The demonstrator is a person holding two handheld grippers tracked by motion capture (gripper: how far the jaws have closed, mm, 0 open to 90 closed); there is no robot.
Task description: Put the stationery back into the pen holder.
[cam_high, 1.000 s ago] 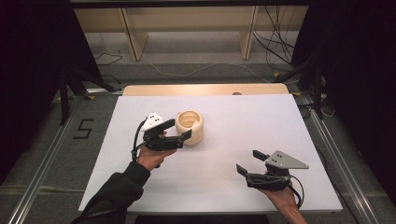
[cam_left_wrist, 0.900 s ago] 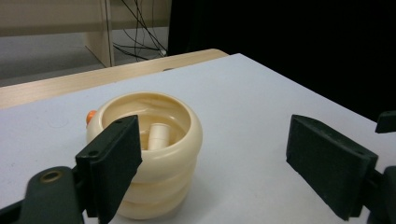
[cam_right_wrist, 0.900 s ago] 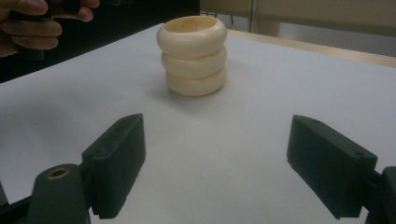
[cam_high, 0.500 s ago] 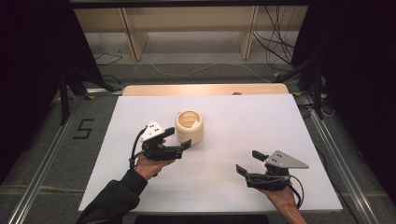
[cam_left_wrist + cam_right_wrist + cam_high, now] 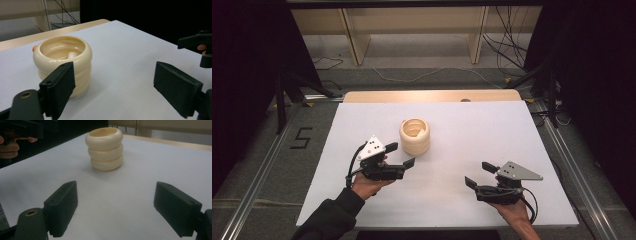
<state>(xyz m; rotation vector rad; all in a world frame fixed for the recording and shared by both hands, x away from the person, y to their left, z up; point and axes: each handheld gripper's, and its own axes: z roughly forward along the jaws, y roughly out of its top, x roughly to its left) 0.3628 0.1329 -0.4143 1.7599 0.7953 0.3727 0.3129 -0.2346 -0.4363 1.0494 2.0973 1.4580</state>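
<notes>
The cream ribbed cup [image 5: 414, 135] stood upright on the white bench [image 5: 492, 130], near the middle and a little toward the far edge, with nothing around it. In the half second before this frame I drew my left gripper [image 5: 400, 155] back from the cup toward my side of the bench: one second earlier its jaws sat against the cup's near side, and now they were apart from it, just beside and nearer to me. The jaws were spread wide, holding nothing. In the left gripper view the cup [image 5: 62, 63] sat behind the left-hand jaw rather than between the two (so I was no longer lined up on it).

My right gripper [image 5: 479, 174] had not moved over the same second. It rested well apart from the cup, nearer to me and off to its right, jaws likewise spread and empty. Its own view looked straight at the cup [image 5: 105, 148], centred between the jaws but far off.

The cup had not shifted or tipped during the withdrawal. Something small lay inside it; I could not tell what.

Judgement: the cup was set down and released, so the placing step looked finished. Any further handling would need a fresh approach.
</notes>
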